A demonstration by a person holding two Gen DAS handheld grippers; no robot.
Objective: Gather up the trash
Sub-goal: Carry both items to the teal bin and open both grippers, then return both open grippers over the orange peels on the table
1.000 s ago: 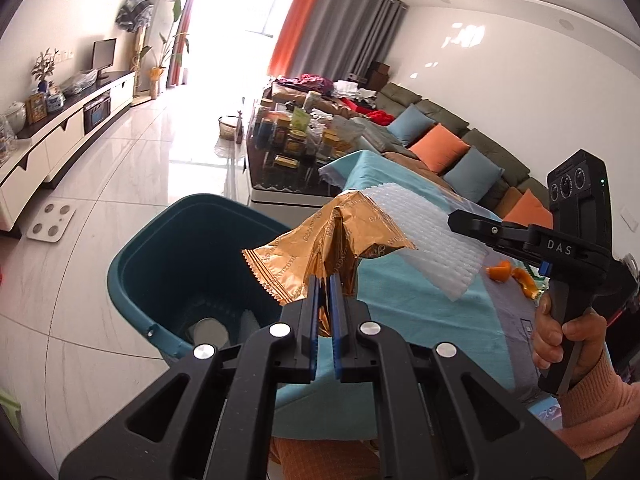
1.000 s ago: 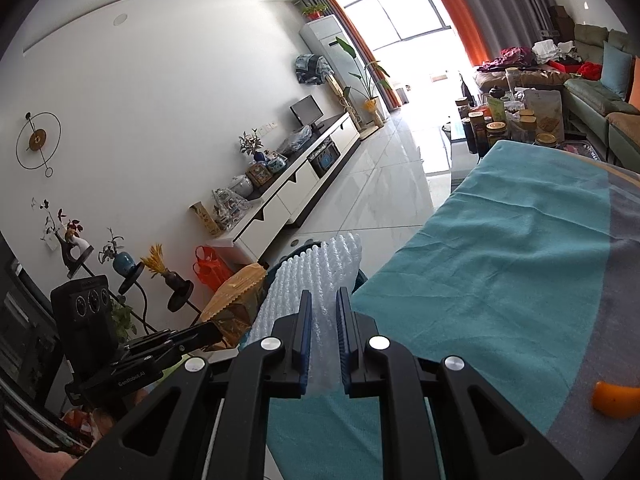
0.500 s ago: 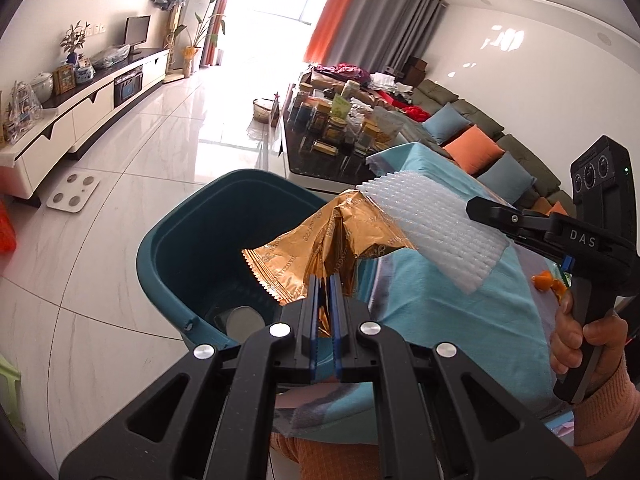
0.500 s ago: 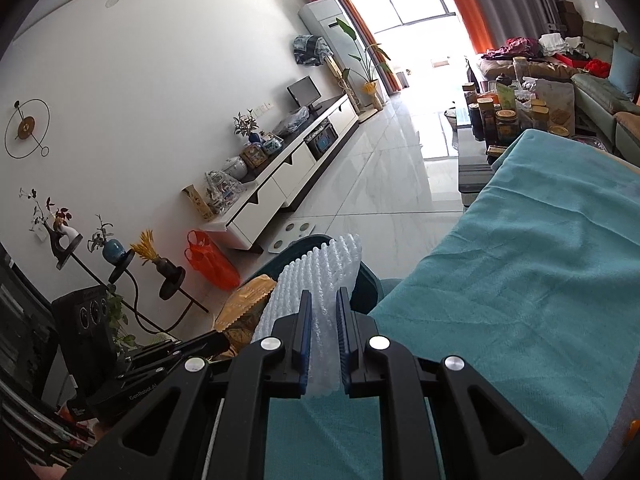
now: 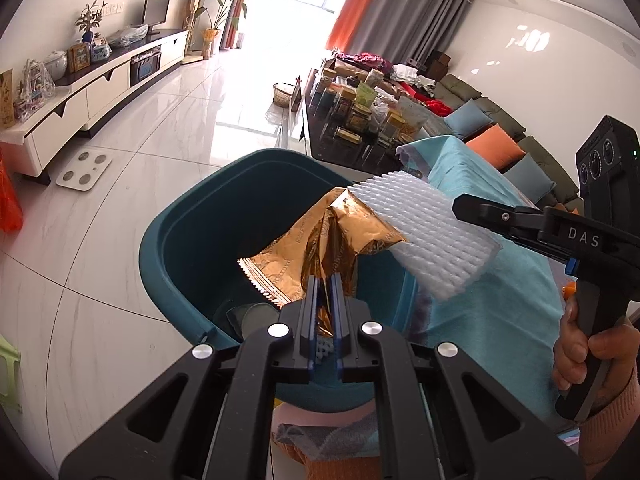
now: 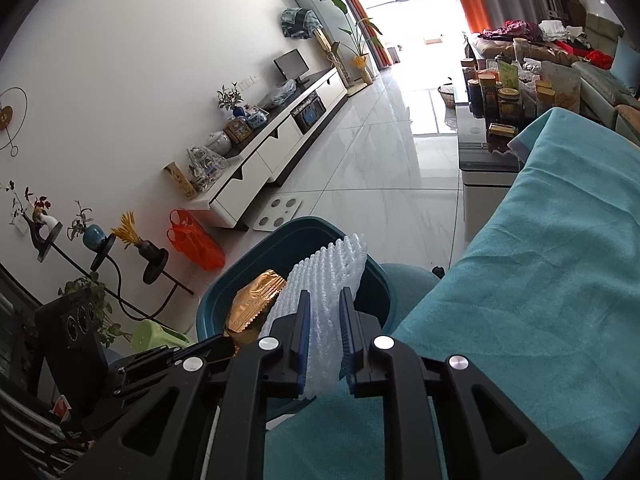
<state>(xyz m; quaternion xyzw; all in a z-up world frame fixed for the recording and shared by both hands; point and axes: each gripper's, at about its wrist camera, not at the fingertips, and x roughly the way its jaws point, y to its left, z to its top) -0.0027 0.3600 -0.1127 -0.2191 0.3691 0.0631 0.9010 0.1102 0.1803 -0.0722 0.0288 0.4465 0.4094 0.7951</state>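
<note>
Both wrist views angled down, close over shared teal bin (image 5: 188, 240)

Open mouth of teal bin (image 5: 176, 248), partly blocked by gold wrapper (image 5: 320, 248) and foam sheet (image 5: 432, 236); bottom perhaps cluttered.

At your ten o'clock sits the white bathroom scale (image 5: 83, 169); the orange bag (image 6: 196, 243) lies by the TV cabinet (image 5: 100, 92); the sofa (image 5: 500, 136) is at two.

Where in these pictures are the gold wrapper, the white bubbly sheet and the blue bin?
gold wrapper (image 5: 320, 248), left wrist view, on its crumpled middle.
white bubbly sheet (image 5: 436, 236), left wrist view, on the ribbed face of the sheet.
blue bin (image 5: 192, 240), left wrist view, on its inner left wall.
</note>
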